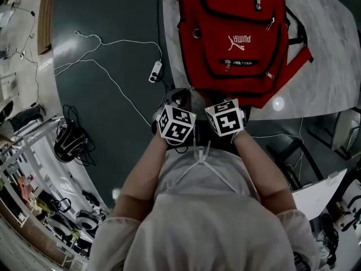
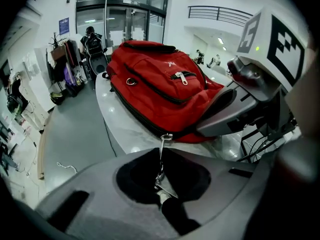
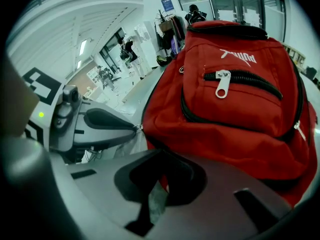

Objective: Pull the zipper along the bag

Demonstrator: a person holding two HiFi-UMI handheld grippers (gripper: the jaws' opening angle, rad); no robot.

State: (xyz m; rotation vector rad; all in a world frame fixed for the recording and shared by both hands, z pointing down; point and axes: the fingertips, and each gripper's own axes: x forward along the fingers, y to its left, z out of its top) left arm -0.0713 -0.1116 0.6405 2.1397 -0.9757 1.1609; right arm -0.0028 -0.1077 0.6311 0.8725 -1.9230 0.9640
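Note:
A red backpack point(image 1: 234, 35) lies flat on a white marble table point(image 1: 333, 66), its bottom edge toward me. My left gripper point(image 2: 161, 183) is shut on the metal zipper pull point(image 2: 161, 156) of the main zipper, at the bag's near left corner. The pull runs straight from the slider point(image 2: 166, 136) into the jaws. My right gripper point(image 3: 159, 186) is shut on the bag's red bottom edge point(image 3: 165, 164), just right of that corner. In the head view both marker cubes, left point(image 1: 176, 123) and right point(image 1: 225, 117), sit side by side at the table's near edge.
A white power strip point(image 1: 155, 71) with a long cable lies on the dark floor left of the table. A black cable coil point(image 1: 70, 141) sits further left. The bag's front pocket has its own silver zipper pull point(image 3: 221, 84). A dark chair frame point(image 1: 293, 151) stands under the table's right side.

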